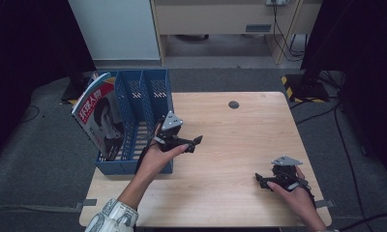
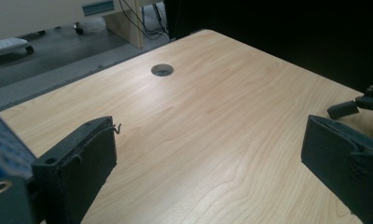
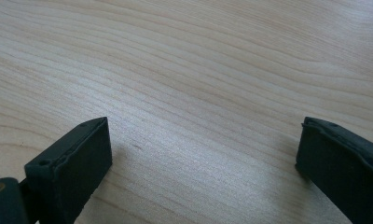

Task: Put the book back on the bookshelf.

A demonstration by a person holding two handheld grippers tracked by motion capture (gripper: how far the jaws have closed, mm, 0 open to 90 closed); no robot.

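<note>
My left gripper hovers over the wooden table just right of a blue file rack, pointing right. In the left gripper view its jaws stand wide apart with only bare wood between them. My right gripper rests near the table's front right corner, pointing left. Its jaws are open too, with nothing between them. A magazine with a face on its cover leans in the rack's leftmost compartment.
A round cable hole sits near the table's far edge, and is also seen in the left gripper view. The right gripper's tip shows at that view's right edge. Dark floor and cables surround the table; cabinets stand behind.
</note>
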